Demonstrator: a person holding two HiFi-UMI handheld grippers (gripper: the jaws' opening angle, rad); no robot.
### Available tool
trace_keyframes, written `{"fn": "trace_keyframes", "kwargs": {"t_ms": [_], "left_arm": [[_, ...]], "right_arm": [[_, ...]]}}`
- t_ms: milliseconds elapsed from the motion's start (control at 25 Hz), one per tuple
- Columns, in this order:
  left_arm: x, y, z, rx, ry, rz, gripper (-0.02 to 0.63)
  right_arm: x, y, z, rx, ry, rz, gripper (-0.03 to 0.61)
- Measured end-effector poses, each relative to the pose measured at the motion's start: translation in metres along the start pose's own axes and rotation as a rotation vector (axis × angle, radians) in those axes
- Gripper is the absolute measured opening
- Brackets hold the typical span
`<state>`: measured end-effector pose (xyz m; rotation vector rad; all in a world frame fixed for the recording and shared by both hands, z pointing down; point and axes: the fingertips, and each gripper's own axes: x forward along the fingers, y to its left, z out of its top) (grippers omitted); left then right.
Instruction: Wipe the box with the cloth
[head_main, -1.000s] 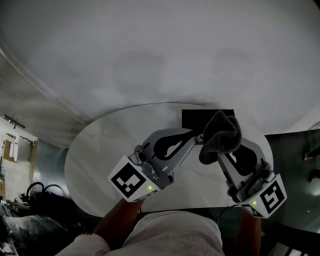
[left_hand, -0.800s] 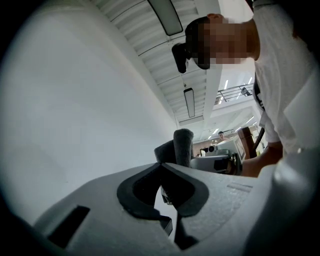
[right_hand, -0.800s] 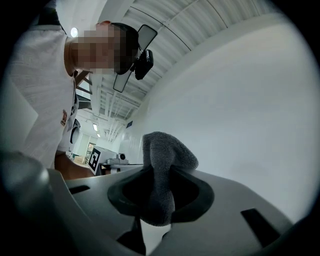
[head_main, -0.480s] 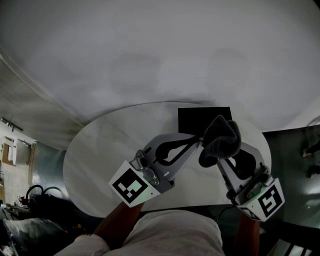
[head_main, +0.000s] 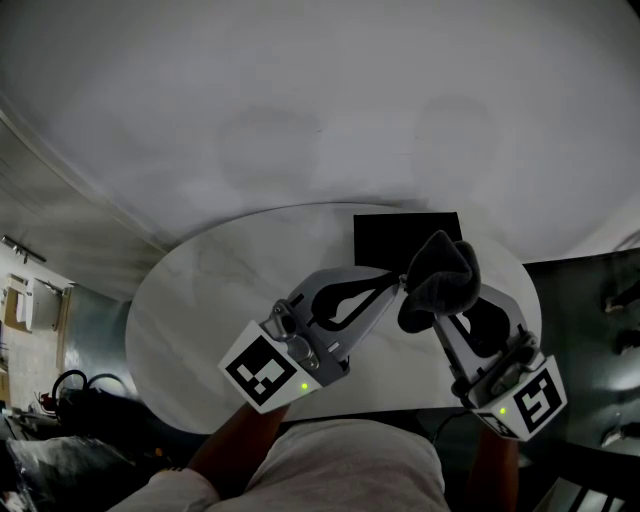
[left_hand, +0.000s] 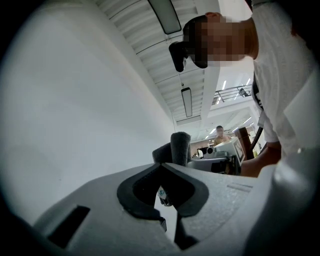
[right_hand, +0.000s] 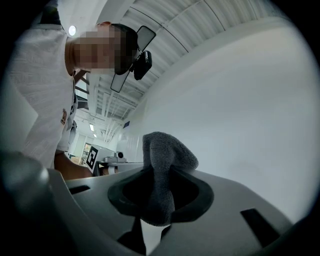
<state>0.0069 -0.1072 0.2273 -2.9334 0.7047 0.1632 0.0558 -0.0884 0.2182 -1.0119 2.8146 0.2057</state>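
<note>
A flat black box (head_main: 392, 236) lies on the far side of the round white table (head_main: 200, 300). My right gripper (head_main: 430, 303) is shut on a dark grey cloth (head_main: 441, 279), which bunches up over its tips just in front of the box's near edge. In the right gripper view the cloth (right_hand: 163, 165) fills the gap between the jaws and sticks up past them. My left gripper (head_main: 398, 284) is shut with nothing in it, and its tips almost touch the cloth from the left. In the left gripper view the jaws meet in front of the cloth (left_hand: 179, 147).
A plain white wall rises behind the table. The table's near edge (head_main: 330, 418) sits against my body, with dark floor and clutter to the left (head_main: 60, 390). Both gripper views look up at me and the ceiling lights; another person (left_hand: 220, 133) stands far off.
</note>
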Motion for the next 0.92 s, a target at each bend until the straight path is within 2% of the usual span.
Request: {"fn": "trace_keyframes", "kwargs": {"t_ms": [920], "left_arm": [[0.0011, -0.0012, -0.0017, -0.009, 0.007, -0.004, 0.014]], "right_arm": [[-0.001, -0.0003, -0.001, 0.004, -0.002, -0.01, 0.092]]}}
